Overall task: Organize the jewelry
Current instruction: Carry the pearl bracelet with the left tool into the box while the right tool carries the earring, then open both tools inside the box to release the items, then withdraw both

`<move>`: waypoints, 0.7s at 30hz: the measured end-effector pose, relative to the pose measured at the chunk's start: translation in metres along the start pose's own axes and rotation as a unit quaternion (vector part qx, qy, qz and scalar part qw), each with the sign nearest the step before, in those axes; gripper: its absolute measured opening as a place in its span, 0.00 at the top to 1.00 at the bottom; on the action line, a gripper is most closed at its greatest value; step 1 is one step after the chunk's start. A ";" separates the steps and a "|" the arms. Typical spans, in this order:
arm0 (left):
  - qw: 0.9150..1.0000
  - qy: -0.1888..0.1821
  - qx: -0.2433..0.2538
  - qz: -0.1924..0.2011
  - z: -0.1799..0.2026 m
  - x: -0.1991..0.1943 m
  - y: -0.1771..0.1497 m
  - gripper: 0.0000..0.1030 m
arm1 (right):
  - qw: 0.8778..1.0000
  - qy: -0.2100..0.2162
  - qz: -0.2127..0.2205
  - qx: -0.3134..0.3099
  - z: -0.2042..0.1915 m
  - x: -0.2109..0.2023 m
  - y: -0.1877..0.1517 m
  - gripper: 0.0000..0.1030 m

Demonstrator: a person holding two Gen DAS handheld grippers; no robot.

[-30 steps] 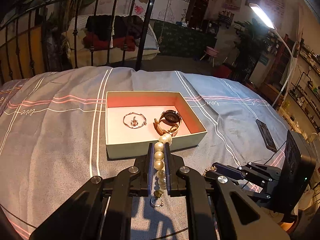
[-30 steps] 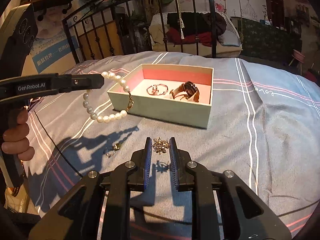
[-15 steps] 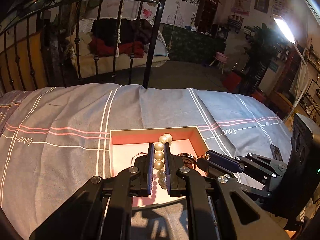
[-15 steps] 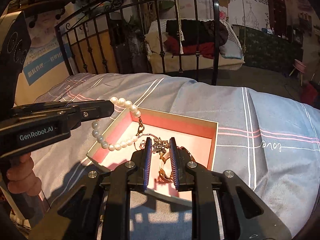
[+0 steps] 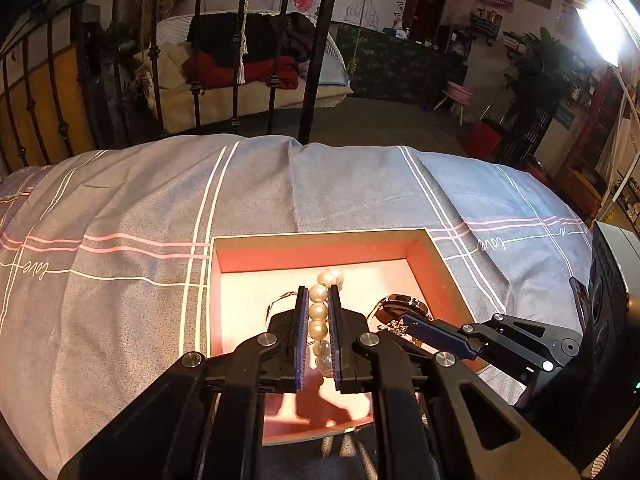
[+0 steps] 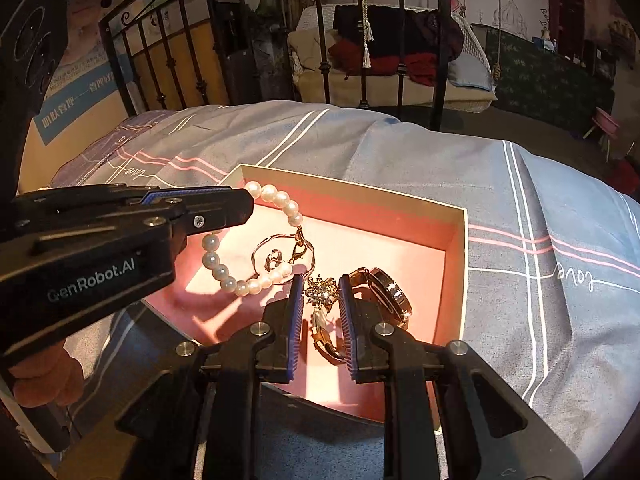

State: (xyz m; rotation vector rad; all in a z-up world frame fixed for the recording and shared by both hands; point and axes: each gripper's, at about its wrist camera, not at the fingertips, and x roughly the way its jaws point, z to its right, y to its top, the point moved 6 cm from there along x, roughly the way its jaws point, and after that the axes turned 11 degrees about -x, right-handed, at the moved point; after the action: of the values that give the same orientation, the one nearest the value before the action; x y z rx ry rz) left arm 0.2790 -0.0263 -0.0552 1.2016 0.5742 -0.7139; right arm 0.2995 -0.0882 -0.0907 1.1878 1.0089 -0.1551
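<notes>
Left claw point(image 5: 318, 300), lower centre, clamped on a pearl bracelet point(image 6: 256, 240) that hangs over the open box point(image 6: 456, 240) on the bed point(image 5: 120, 200). Right claw point(image 6: 320, 296), lower centre, grips a small sparkling brooch point(image 6: 320, 290) above the box, just beside a watch point(image 6: 390, 292) and a silver bangle point(image 6: 280, 254) inside.

Bedspread point(image 5: 340, 188): grey-blue, white and pink stripes. Box point(image 6: 456, 264): cream outside, pink-red inside. Pearl bracelet point(image 6: 256, 286): white beads, gold clasp. Brooch point(image 6: 322, 290): gold, sparkly. Gripper pads point(image 6: 297, 320): blue.
</notes>
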 end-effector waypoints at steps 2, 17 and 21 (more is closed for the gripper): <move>1.000 0.002 -0.001 -0.005 -0.002 0.004 -0.002 0.91 | 1.000 -0.001 -0.003 -0.001 0.000 0.002 -0.002 0.82; 0.999 0.033 -0.006 -0.036 -0.014 0.032 -0.018 0.91 | 1.000 -0.003 -0.021 -0.001 -0.002 0.013 -0.013 0.82; 0.998 0.036 -0.015 -0.044 -0.018 0.037 -0.020 0.91 | 1.000 -0.002 -0.020 0.002 -0.001 0.013 -0.014 0.82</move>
State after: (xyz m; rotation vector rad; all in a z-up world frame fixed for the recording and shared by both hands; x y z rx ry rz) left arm 0.2880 -0.0200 -0.0995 1.1834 0.6996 -0.7368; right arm 0.2984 -0.0887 -0.1096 1.1705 1.0294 -0.1913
